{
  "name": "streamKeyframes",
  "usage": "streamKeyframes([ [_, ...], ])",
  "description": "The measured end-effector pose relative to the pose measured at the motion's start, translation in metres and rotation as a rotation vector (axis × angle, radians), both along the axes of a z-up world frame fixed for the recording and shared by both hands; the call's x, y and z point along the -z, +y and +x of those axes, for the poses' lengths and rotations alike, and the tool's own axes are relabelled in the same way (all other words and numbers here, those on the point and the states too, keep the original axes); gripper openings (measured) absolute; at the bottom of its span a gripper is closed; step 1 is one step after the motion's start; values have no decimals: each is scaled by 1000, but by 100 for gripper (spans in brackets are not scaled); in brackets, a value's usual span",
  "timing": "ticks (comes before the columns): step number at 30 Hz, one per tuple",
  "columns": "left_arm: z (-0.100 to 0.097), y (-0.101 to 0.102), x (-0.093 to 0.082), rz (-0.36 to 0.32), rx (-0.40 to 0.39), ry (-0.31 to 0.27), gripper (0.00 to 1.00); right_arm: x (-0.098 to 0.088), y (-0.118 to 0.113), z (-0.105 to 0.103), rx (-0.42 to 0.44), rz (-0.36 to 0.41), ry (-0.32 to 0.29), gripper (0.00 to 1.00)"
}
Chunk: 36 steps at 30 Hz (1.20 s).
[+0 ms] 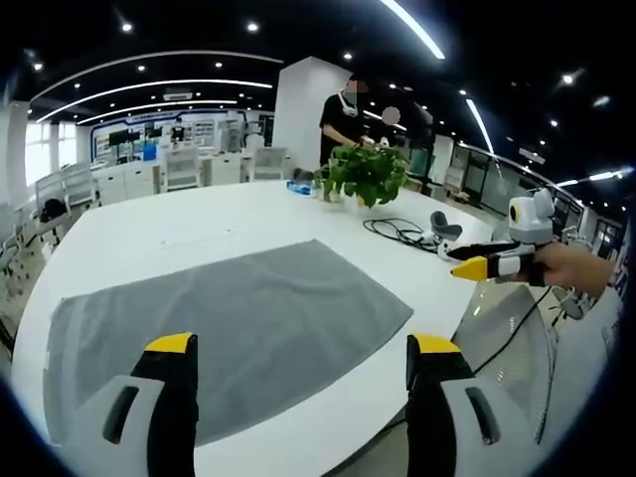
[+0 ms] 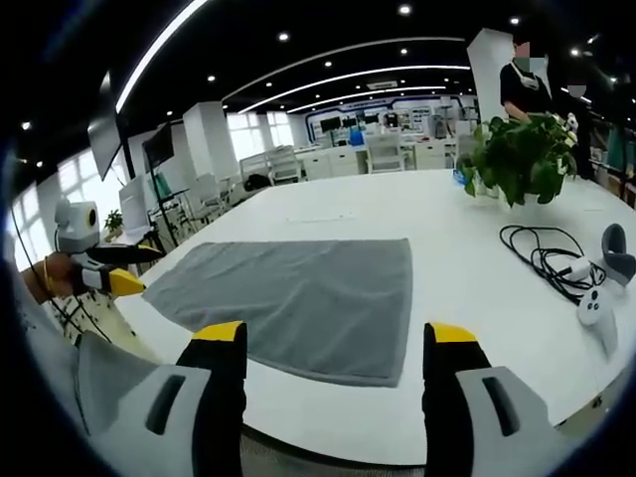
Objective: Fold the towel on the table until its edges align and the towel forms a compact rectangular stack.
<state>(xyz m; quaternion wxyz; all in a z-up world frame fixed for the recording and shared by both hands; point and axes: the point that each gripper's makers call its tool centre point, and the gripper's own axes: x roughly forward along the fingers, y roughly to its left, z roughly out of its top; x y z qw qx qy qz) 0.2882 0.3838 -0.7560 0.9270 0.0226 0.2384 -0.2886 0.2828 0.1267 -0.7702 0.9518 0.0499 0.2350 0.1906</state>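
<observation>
A grey towel [image 1: 234, 323] lies spread flat on the white table [image 1: 179, 229]. In the left gripper view my left gripper [image 1: 301, 344] hovers open above the towel's near edge, and my right gripper [image 1: 477, 261] shows at the right past the table edge, held by a hand; its jaws look close together. In the right gripper view the same towel [image 2: 303, 298] lies ahead of my open right gripper [image 2: 336, 331], which hangs over the towel's near edge. My left gripper [image 2: 114, 270] shows at the left beside the towel's corner.
A potted green plant [image 1: 366, 174] stands at the far side of the table. A black cable [image 2: 542, 260] and white controllers [image 2: 596, 303] lie to the right of the towel. A person [image 1: 343, 119] stands behind the plant. Desks and chairs fill the room beyond.
</observation>
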Motion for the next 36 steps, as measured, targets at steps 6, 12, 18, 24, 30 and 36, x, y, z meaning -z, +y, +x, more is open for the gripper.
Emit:
streamKeyframes([
  [6, -2, -3, 2, 2, 7, 8, 89, 1, -1, -1, 2, 2, 2, 72],
  [12, -2, -7, 4, 6, 17, 13, 88, 4, -3, -2, 9, 6, 9, 72],
  [18, -4, -20, 5, 6, 40, 13, 87, 6, -10, -3, 17, 6, 17, 72],
  [24, -6, -34, 5, 1, 59, 16, 87, 4, -18, 0, 19, 4, 13, 72],
  [30, -7, -40, 5, 4, 64, 17, 87, 1, -24, 5, 15, 5, 2, 72],
  [36, -8, -49, 4, 5, 60, 15, 86, -3, -32, 12, -6, 1, -6, 72],
])
